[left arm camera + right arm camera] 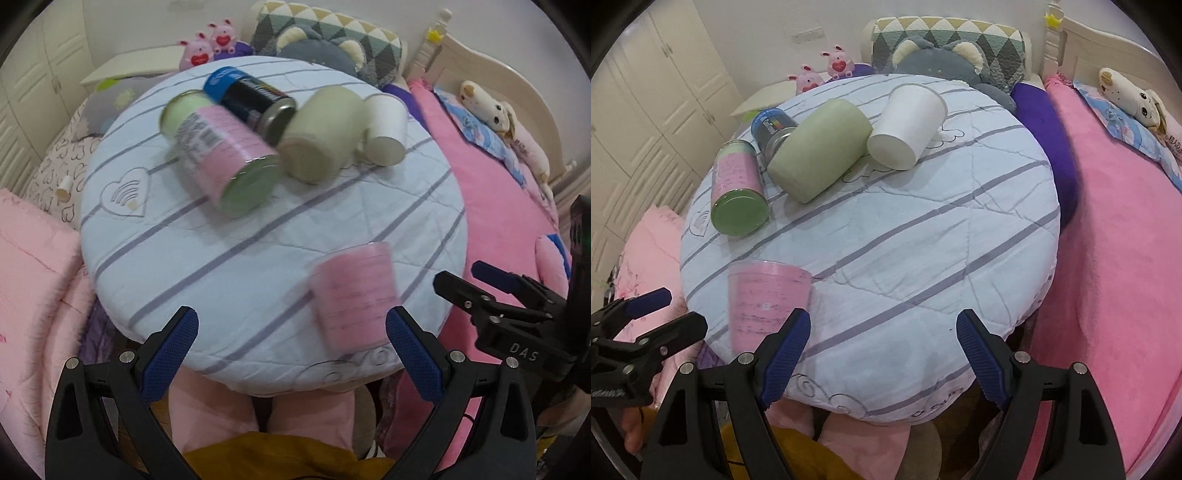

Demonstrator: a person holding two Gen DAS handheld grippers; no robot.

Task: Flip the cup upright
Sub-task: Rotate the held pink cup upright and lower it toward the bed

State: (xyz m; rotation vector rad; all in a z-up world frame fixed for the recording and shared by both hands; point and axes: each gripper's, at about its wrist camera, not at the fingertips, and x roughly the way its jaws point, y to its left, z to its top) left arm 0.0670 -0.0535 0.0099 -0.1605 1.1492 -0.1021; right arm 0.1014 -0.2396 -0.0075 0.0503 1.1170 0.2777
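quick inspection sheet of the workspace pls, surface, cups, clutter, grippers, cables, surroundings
surface: round table under a pale striped quilted cover
job's things: pink cup upright near the front edge; green cup and white cup lying on their sides
clutter: pink-label can and black-and-blue can, both lying down
grippers: left gripper open, holding nothing; right gripper open, holding nothing
cables: nothing seen
surroundings: pink bedding, plush toys, patterned pillow, white wardrobe
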